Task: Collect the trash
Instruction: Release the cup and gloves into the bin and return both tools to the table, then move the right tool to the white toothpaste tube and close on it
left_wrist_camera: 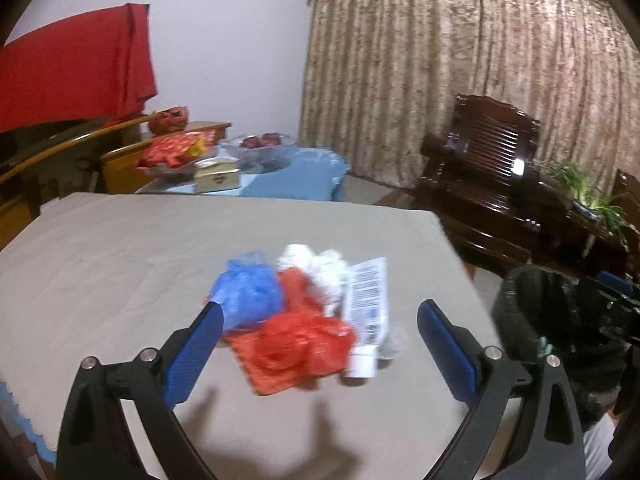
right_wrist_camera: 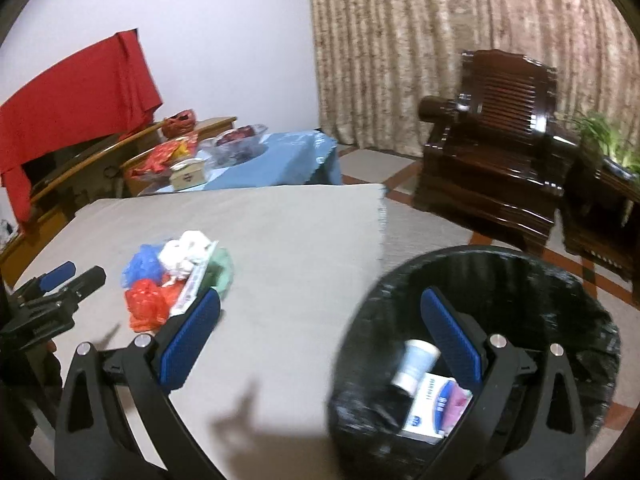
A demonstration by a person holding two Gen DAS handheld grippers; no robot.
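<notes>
A pile of trash lies on the beige table (left_wrist_camera: 120, 248): a blue plastic bag (left_wrist_camera: 250, 292), red plastic bags (left_wrist_camera: 304, 340), crumpled white paper (left_wrist_camera: 320, 270), a white tube (left_wrist_camera: 368, 312) and a small clear cap (left_wrist_camera: 390, 346). My left gripper (left_wrist_camera: 320, 320) is open, just above and in front of the pile. In the right wrist view the pile (right_wrist_camera: 168, 280) lies to the left, with a pale green bag (right_wrist_camera: 222, 270). My right gripper (right_wrist_camera: 320, 312) is open and empty, straddling the table's edge and a black-lined trash bin (right_wrist_camera: 520, 280) holding a paper cup (right_wrist_camera: 416, 362) and a box (right_wrist_camera: 434, 408).
A blue-clothed table (left_wrist_camera: 296, 176) with a box, snacks and a fruit bowl stands behind. A dark wooden armchair (right_wrist_camera: 492, 152) and potted plants (right_wrist_camera: 608, 136) are at the right. The trash bin (left_wrist_camera: 560, 320) stands by the table's right edge. Curtains hang behind.
</notes>
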